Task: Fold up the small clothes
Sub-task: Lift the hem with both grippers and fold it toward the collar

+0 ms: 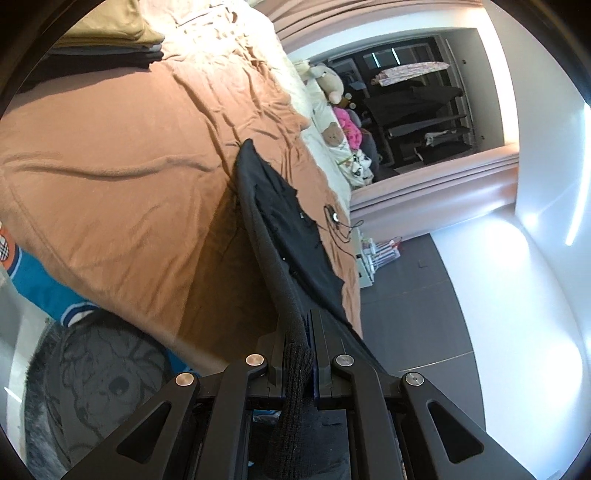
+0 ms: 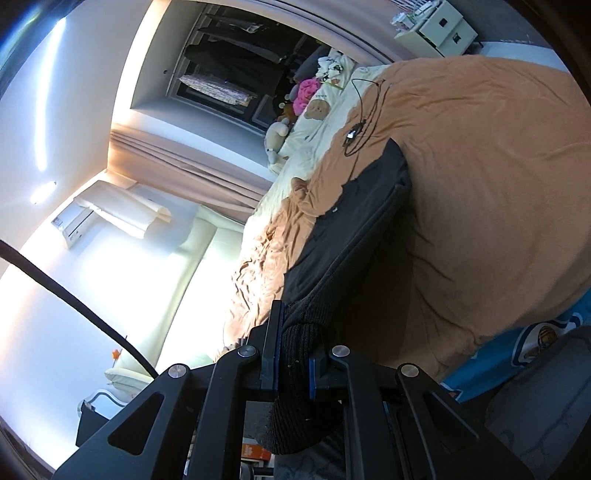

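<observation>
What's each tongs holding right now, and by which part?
Both hold the same black garment. Left tongs and right tongs are each shut on its ribbed knit hem, at opposite ends; the rest trails onto the orange bedspread.

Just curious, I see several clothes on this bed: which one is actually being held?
The black garment, stretched across the brown bedspread. Both sets of fingers are shut on its ribbed hem. The folded tan and dark clothes sit stacked, untouched, at the far corner.

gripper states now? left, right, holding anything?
Left gripper: shut on the black garment.
Right gripper: shut on the same garment's ribbed edge.
</observation>
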Action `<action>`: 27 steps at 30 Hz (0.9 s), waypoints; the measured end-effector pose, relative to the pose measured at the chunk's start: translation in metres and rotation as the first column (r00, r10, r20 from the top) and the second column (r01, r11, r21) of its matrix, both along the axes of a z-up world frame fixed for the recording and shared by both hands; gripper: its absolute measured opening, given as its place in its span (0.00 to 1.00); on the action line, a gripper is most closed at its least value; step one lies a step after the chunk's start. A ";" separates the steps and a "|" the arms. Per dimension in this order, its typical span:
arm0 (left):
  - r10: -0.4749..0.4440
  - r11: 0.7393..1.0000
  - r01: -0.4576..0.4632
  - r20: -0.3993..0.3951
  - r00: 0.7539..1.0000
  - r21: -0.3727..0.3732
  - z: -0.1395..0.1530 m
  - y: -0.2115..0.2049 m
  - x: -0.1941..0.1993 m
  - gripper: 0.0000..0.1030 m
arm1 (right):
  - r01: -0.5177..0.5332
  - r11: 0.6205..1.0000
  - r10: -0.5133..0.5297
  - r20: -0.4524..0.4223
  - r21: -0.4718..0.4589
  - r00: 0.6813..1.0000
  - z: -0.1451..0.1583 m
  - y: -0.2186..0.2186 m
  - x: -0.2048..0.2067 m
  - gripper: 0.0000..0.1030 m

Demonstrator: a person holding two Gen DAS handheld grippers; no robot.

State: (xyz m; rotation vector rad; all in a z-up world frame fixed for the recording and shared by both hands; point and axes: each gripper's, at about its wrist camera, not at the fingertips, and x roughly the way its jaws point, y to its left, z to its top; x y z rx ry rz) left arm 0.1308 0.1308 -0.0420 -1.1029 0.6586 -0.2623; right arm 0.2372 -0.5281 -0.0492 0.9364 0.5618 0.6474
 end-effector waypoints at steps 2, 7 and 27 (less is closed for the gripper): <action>-0.001 1.000 0.001 0.005 1.000 0.008 0.004 -0.002 -0.010 0.08 | -0.002 1.000 0.002 0.013 -0.003 1.000 0.001 -0.001 -0.003 0.07; -0.006 1.000 0.006 0.021 1.000 0.006 0.015 -0.005 -0.031 0.08 | -0.013 1.000 0.013 0.018 0.006 1.000 -0.005 -0.007 -0.003 0.07; -0.009 0.999 0.007 0.087 0.996 0.032 0.085 0.002 0.048 0.08 | 0.007 0.999 -0.010 0.093 0.035 0.996 0.012 0.003 0.112 0.07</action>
